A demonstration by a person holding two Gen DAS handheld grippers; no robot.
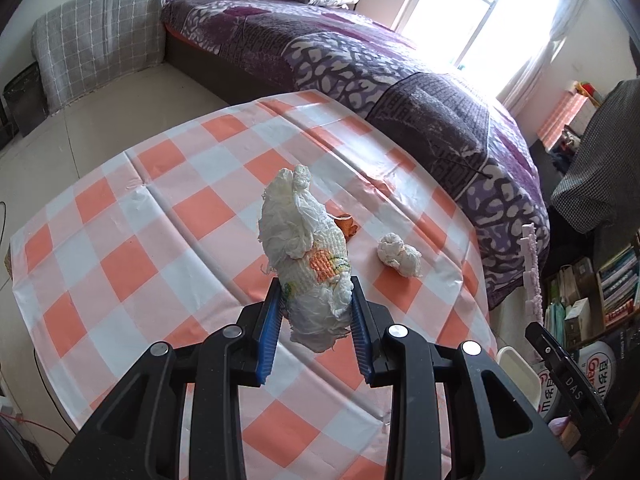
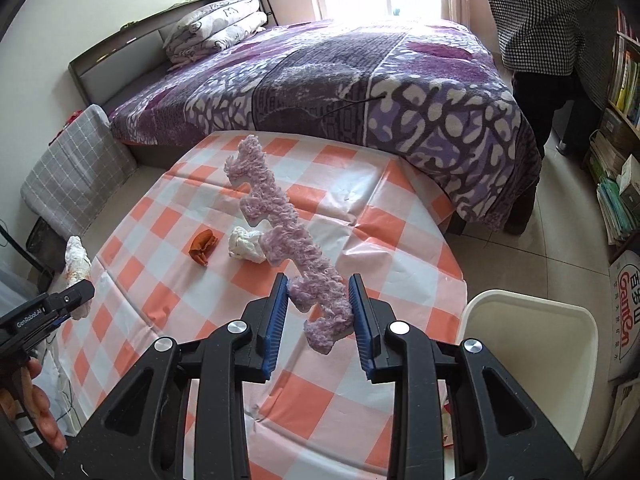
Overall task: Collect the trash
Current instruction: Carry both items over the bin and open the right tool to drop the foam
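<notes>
One bed [image 2: 360, 92] fills the back of the room under a purple patterned blanket, with one stack of folded quilts [image 2: 212, 28] at its head. One worktop [image 1: 152, 240] sits in front of it, covered in an orange-and-white checked cloth. One white bin [image 2: 532, 344] stands just beside the worktop's right edge, its rim showing in the right wrist view.

Two tools are up over the worktop, and both are loaded. Right tool [image 2: 318, 308]: its two blue pads are clenched on one long, jagged strip of lilac foam [image 2: 280, 232], gripped near the lower end, the rest sticking up and away over the checked cloth. Left tool [image 1: 316, 312]: clamped on one big crumpled wad of white tissue [image 1: 304, 256] with an orange and green print on it, held off the cloth between the blue pads. From the right wrist view that same wad shows at the far left edge, above the worktop's left side.

Two pieces of trash lie on the cloth near the middle: one small white paper ball [image 1: 400, 256] and, just beside it but apart, one little orange scrap [image 2: 203, 246], smallest of the lot.
</notes>
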